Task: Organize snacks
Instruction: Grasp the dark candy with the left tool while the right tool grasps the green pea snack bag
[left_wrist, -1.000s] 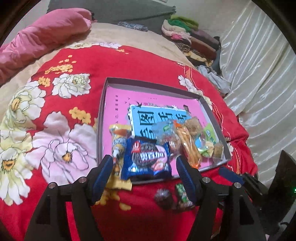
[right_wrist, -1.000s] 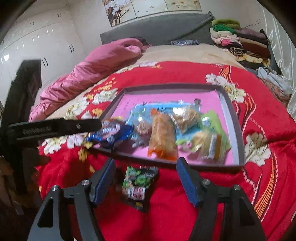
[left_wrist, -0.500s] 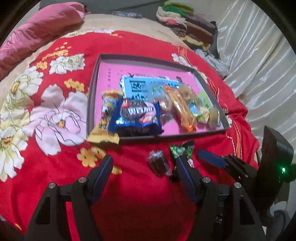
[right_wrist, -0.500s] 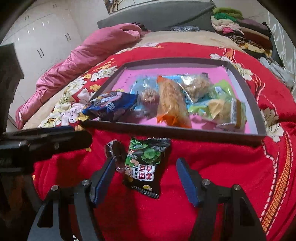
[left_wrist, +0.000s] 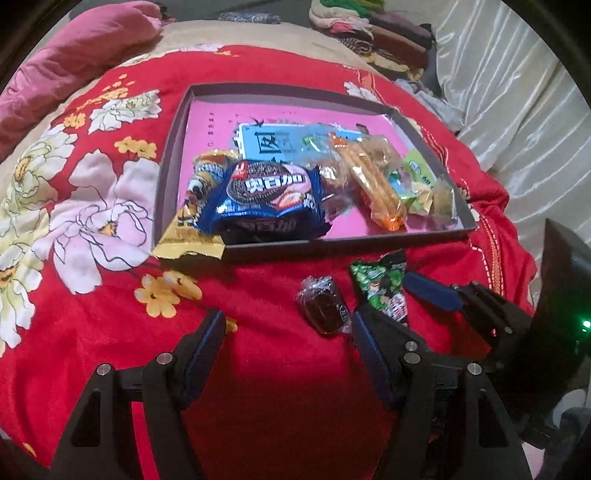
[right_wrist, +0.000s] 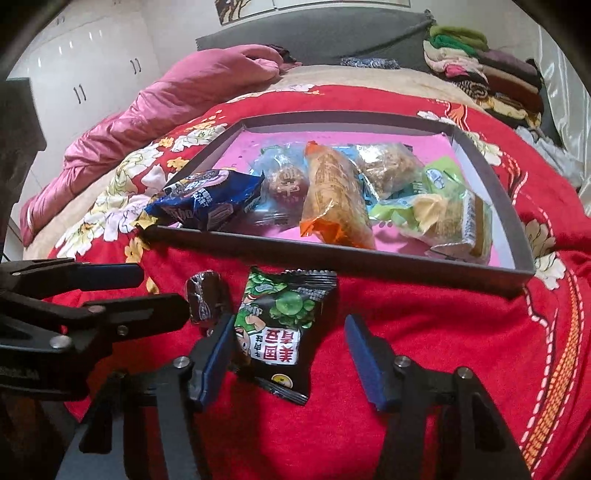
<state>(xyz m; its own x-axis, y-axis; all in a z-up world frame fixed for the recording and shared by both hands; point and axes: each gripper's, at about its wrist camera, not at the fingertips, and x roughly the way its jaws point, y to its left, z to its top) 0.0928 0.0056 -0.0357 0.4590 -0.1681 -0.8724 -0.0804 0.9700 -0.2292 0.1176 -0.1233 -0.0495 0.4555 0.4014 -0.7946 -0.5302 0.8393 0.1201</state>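
My right gripper (right_wrist: 290, 360) is spread wide with nothing pinched, its 2 fingers to either side of the near end of the green pea packet (right_wrist: 284, 325), which lies flat on the red floral blanket (right_wrist: 424, 369) just in front of the tray's (right_wrist: 332, 258) near wall. My left gripper (left_wrist: 288, 354) is spread open too and holds nothing, hovering over bare blanket, with the small dark wrapped snack (left_wrist: 324, 306) just ahead of its right finger and beside the pea packet. Inside the pink-floored tray sit the blue cookie pack (left_wrist: 264, 197), an orange-ended biscuit pack (left_wrist: 376, 184) and several other wrapped snacks, crowded toward the near wall.
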